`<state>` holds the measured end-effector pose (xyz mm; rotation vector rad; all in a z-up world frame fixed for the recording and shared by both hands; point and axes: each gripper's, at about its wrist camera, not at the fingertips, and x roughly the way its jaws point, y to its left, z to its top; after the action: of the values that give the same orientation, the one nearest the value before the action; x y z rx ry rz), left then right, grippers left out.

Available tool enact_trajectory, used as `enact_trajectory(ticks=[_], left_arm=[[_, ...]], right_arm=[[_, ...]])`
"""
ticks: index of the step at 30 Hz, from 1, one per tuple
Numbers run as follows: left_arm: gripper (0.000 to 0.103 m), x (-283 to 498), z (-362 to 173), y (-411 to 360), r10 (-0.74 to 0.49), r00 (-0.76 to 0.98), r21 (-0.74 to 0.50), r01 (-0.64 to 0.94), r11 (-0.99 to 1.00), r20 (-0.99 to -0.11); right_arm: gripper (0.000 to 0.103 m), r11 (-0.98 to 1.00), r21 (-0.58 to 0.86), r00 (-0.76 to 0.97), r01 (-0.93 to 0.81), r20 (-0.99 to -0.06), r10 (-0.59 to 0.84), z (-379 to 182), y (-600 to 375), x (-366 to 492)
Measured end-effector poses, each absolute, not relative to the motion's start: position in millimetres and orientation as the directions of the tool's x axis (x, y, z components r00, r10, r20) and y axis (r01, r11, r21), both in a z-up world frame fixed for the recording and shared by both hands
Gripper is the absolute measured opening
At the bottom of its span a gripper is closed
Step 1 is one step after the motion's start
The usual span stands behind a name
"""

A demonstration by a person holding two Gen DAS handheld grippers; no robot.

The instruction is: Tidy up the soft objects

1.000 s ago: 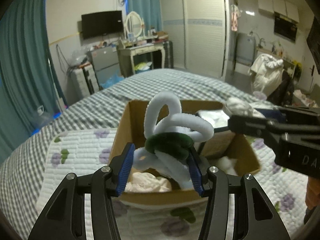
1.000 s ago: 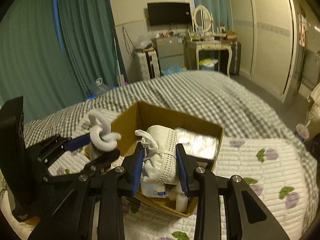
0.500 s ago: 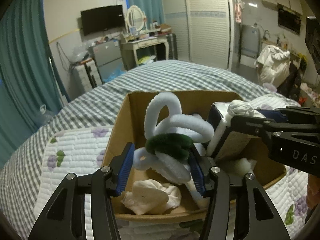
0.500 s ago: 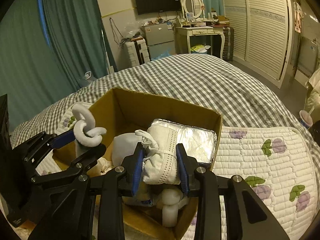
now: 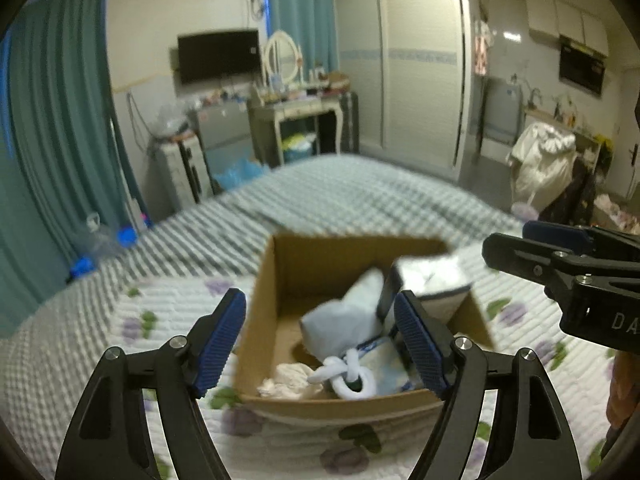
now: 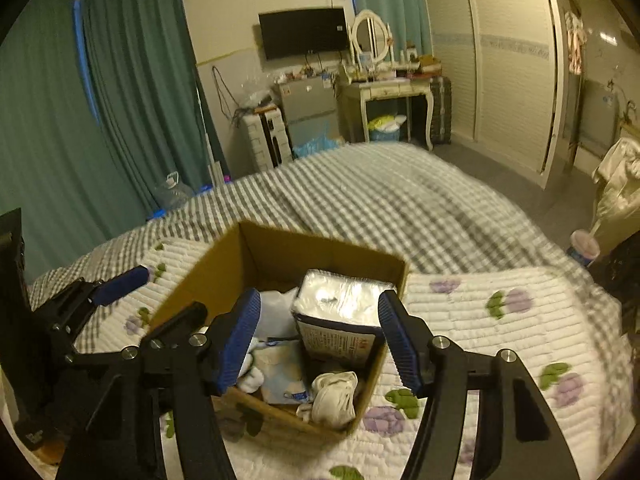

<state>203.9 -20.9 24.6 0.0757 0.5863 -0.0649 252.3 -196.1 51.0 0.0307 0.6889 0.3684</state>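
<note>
An open cardboard box [image 5: 276,280] sits on the quilted bed; it also shows in the right wrist view [image 6: 280,256]. Inside lie the white fuzzy loop with its green band [image 5: 350,376], a white cloth bundle [image 6: 334,398], a silver-topped tissue pack [image 6: 342,312], a pale blue pouch [image 5: 348,320] and a crumpled white cloth [image 5: 288,378]. My left gripper [image 5: 320,344] is open and empty above the box's near edge. My right gripper [image 6: 318,344] is open and empty above the box, and shows at the right of the left wrist view [image 5: 560,256].
The box rests on a white quilt with purple flowers [image 6: 500,328] over a grey checked bedspread [image 6: 380,196]. Teal curtains [image 6: 100,120], a dresser with mirror [image 6: 388,92] and wardrobe doors [image 6: 508,60] stand beyond the bed.
Both grippers opened and pulled back. The white fuzzy loop dropped from the left gripper into the box. The white cloth bundle dropped from the right gripper into the box's near corner.
</note>
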Motion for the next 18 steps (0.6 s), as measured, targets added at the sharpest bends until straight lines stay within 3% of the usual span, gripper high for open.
enact_trajectory(ticks=[7, 8, 9, 12, 16, 18], left_arm=[[0.079, 119.6, 123.0, -15.3, -0.030, 0.927, 0.067, 0.060, 0.996, -0.373], [0.092, 106.7, 134.7, -14.6, -0.019, 0.937, 0.073, 0.047, 0.996, -0.348], [0.097, 91.4, 146.8, -13.4, -0.010, 0.949, 0.077, 0.036, 0.996, -0.314], [0.099, 50.5, 171.5, -8.9, -0.018, 0.977, 0.072, 0.034, 0.997, -0.214], [0.099, 7.2, 187.6, -2.8, -0.027, 0.991, 0.080, 0.038, 0.996, -0.127], [0.100, -10.3, 189.8, -0.8, -0.025, 0.995, 0.098, 0.034, 0.995, -0.092]], right_arm=[[0.061, 0.943, 0.089, 0.811, -0.322, -0.487, 0.323, 154.5, -205.4, 172.1], [0.061, 0.944, 0.078, 0.826, -0.321, -0.465, 0.319, 170.1, -206.7, 157.5], [0.061, 0.945, 0.069, 0.838, -0.320, -0.444, 0.316, 182.2, -207.4, 143.9], [0.063, 0.949, 0.037, 0.876, -0.314, -0.375, 0.304, 218.3, -209.6, 97.8], [0.079, 0.954, 0.002, 0.911, -0.299, -0.296, 0.286, 245.6, -210.3, 46.0], [0.094, 0.959, -0.006, 0.930, -0.283, -0.249, 0.272, 253.0, -210.8, 20.8]])
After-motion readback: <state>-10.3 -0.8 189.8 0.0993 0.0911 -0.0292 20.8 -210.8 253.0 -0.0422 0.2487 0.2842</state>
